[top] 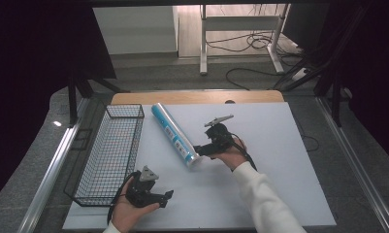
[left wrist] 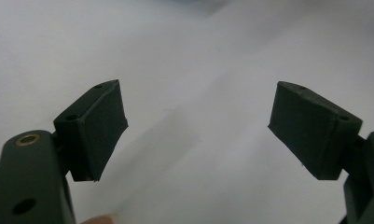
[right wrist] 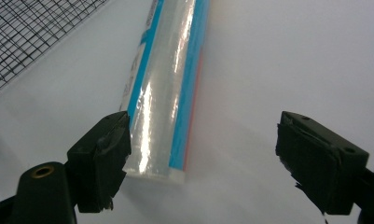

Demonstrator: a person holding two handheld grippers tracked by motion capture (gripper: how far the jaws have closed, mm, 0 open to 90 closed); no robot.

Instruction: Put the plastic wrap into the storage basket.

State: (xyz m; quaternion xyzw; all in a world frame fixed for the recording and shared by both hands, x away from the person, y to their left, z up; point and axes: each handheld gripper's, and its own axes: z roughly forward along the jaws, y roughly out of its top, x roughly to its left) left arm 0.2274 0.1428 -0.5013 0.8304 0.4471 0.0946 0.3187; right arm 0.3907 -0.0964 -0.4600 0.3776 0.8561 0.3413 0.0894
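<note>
Left gripper [top: 167, 196] gapes near the table's [top: 279, 194] front edge.

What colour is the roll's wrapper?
Clear film with blue stripes on the roll; right gripper view shows it best.

The wire basket [top: 109, 155] walls off the counter's [top: 279, 184] left side. The roll [top: 175, 136] lies slantwise just right of it, leaving a narrow lane between. Right of the roll, the white counter is open.
</note>
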